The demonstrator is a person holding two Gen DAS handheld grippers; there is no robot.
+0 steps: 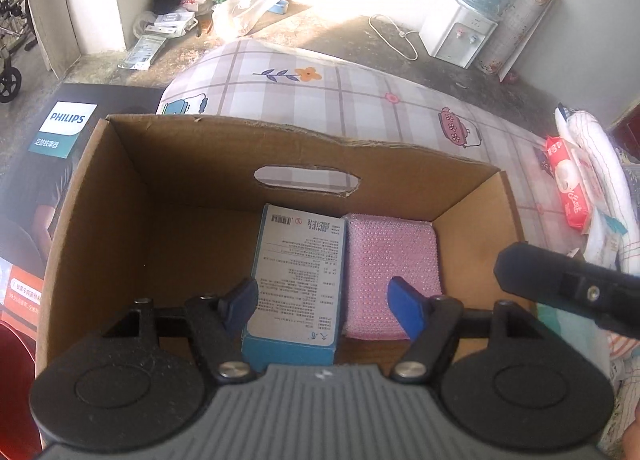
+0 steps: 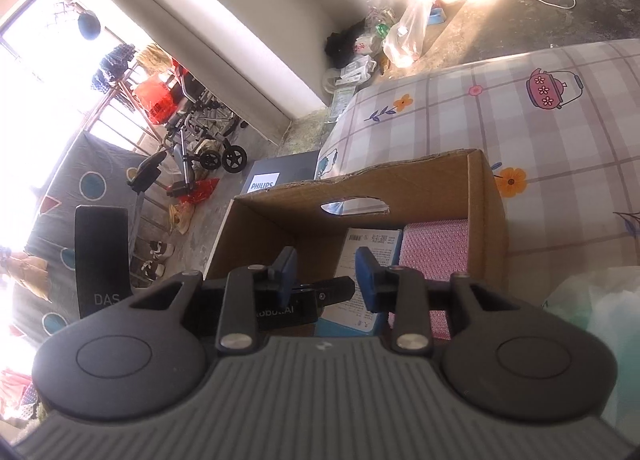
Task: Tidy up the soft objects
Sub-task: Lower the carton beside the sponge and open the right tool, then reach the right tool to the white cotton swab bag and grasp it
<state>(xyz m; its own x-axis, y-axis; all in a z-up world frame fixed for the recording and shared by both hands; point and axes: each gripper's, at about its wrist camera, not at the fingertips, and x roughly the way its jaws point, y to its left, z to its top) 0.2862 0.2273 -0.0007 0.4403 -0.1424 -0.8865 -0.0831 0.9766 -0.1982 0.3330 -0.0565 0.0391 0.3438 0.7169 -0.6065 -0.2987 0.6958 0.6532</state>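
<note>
An open cardboard box [image 1: 120, 195] stands on a bed with a checked sheet. Inside lie a blue and white packet [image 1: 298, 280] and a pink dotted sponge [image 1: 390, 268], side by side. My left gripper [image 1: 324, 306] is open and empty just above the box, its blue fingers straddling the packet and the sponge edge. My right gripper [image 2: 326, 276] is open and empty above the box [image 2: 440, 183], near its left side; the packet [image 2: 370, 260] and sponge [image 2: 436, 248] show beyond it. A part of the right gripper [image 1: 560, 284] reaches in at the right of the left wrist view.
A red tissue pack [image 1: 568, 183] and white cloth [image 1: 600, 163] lie on the bed [image 1: 320, 87] right of the box. A dark Philips box [image 1: 60, 135] stands left of it. A water dispenser [image 1: 464, 23], bags and a wheelchair [image 2: 200, 127] stand on the floor.
</note>
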